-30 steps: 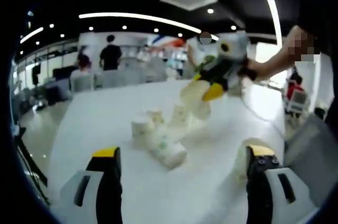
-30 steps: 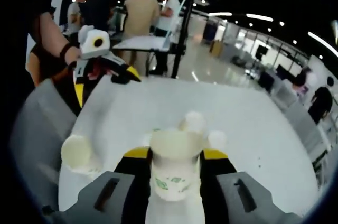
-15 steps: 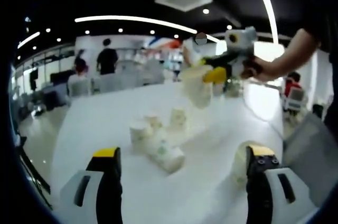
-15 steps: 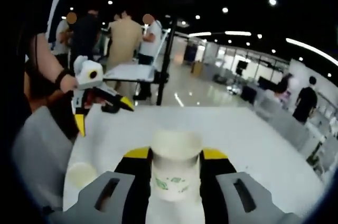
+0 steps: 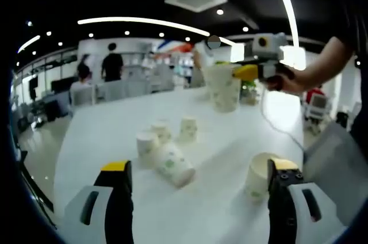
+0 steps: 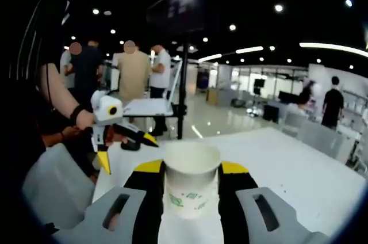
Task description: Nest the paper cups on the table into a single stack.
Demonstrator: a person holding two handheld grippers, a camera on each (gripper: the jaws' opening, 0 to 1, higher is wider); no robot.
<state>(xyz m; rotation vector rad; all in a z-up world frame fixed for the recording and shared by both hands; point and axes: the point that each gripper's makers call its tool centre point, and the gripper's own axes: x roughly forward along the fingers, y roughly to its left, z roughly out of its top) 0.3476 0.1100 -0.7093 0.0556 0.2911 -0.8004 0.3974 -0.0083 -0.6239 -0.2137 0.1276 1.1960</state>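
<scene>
Right gripper (image 6: 191, 170): black fingers (image 6: 150, 193) with yellow tips, closed against both sides of an upright white paper cup with green print (image 6: 191, 182). Cup tapered, rolled rim, matte paper wall, mouth up. In the left gripper view this same cup (image 5: 223, 86) hangs in the air above the far part of the counter, clamped by the right gripper (image 5: 248, 72) in a person's hand.

Left gripper (image 5: 198, 172): black fingers (image 5: 118, 198), yellow-capped, spread wide apart with nothing between them; seen also in the right gripper view (image 6: 123, 146).

Smooth white counter (image 5: 109, 140), glossy, with rounded edge. On it:
- one upright white paper cup (image 5: 257, 176), open mouth showing, just beside the left gripper's right finger;
- one white paper cup lying on its side (image 5: 171, 164), green print on the wall, near the middle;
- three upright white paper cups (image 5: 148, 143), (image 5: 161, 130), (image 5: 188, 128) close behind it, the nearest touching or almost touching the fallen one.
</scene>
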